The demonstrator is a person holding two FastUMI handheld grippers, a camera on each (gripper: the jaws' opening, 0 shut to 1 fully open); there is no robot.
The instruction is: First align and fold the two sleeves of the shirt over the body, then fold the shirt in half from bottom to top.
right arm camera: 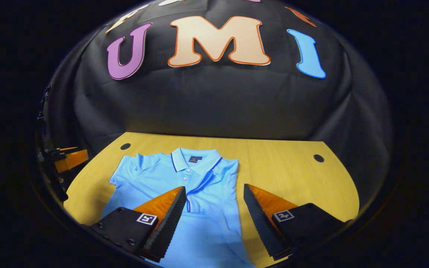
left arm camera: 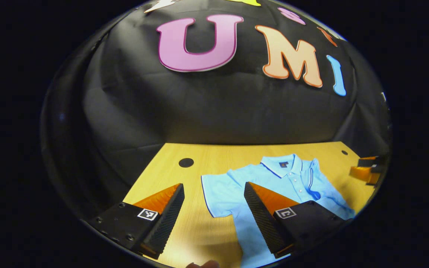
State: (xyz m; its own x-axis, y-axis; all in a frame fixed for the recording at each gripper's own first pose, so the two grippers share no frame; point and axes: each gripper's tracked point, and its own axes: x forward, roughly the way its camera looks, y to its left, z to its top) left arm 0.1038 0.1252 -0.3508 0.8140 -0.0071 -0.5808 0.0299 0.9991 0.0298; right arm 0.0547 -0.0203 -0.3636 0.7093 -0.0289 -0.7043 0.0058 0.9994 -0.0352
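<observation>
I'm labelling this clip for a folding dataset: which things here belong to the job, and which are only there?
Part of the job:
- light blue polo shirt, one sleeve already folded in
- left gripper, open
- right gripper, open

Only there:
- wooden table
- round holes in the tabletop

Polo shirt [right arm camera: 207, 208]: soft matt knit cloth. Tabletop [right arm camera: 292, 167]: smooth wood-grain, slight sheen. Fingers [left arm camera: 169, 212]: ribbed faces.
</observation>
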